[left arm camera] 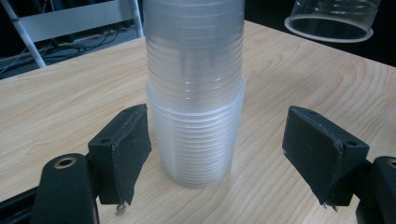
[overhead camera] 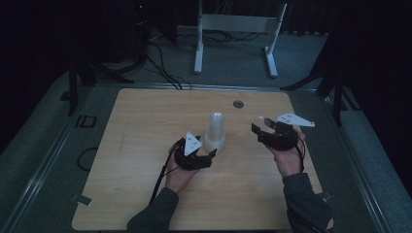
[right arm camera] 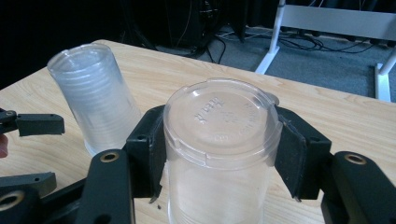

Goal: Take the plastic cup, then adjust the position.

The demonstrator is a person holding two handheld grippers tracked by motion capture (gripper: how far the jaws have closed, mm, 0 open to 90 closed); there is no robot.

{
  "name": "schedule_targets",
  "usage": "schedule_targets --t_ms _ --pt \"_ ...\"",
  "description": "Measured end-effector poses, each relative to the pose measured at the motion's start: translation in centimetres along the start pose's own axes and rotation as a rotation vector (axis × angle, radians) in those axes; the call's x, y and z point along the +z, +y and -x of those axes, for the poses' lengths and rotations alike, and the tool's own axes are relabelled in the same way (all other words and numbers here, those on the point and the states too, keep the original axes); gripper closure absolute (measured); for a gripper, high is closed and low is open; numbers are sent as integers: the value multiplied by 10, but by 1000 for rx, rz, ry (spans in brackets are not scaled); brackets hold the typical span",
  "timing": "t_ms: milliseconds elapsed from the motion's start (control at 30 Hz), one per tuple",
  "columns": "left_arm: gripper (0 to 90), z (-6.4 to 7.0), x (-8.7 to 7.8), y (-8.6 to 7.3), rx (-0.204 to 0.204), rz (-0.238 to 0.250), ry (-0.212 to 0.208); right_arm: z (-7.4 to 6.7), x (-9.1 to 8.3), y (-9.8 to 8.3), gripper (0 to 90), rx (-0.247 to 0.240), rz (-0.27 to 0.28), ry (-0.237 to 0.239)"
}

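A stack of clear plastic cups (overhead camera: 215, 133) stands upside down near the middle of the wooden table (overhead camera: 145, 126). My left gripper (overhead camera: 212, 151) is open at the foot of the stack (left arm camera: 196, 93). Its left pad is close to the stack and its right pad (left arm camera: 317, 149) stands well clear. My right gripper (overhead camera: 259, 127) is off to the right of the stack, shut on a single clear cup (right arm camera: 222, 140) held upside down, just above the table. That single cup (left arm camera: 331, 18) also appears at the top right of the left gripper view. The stack (right arm camera: 95, 98) and the left gripper (right arm camera: 35, 151) appear at the left of the right gripper view.
A small round grey disc (overhead camera: 237, 104) is set into the table behind the stack. Beyond the far edge, a white metal frame (overhead camera: 233, 29) stands on the grey floor, with dark cables (overhead camera: 160, 63) trailing. Bare tabletop lies on the left and near sides.
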State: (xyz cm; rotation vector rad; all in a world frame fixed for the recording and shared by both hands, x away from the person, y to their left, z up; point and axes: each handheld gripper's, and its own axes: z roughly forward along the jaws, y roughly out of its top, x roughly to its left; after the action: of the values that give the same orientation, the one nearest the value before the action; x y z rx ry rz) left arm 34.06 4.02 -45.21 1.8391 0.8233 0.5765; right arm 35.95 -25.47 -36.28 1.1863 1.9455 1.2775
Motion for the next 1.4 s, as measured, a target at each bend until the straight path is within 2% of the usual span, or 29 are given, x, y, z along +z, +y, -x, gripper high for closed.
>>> schedule_targets --t_ms 767,1400 --pt "230 19 -3 12 41 34 -51 3 2 -29 408 33 -40 -2" --pt "231 33 2 21 77 29 -96 2 4 -45 409 53 -59 8"
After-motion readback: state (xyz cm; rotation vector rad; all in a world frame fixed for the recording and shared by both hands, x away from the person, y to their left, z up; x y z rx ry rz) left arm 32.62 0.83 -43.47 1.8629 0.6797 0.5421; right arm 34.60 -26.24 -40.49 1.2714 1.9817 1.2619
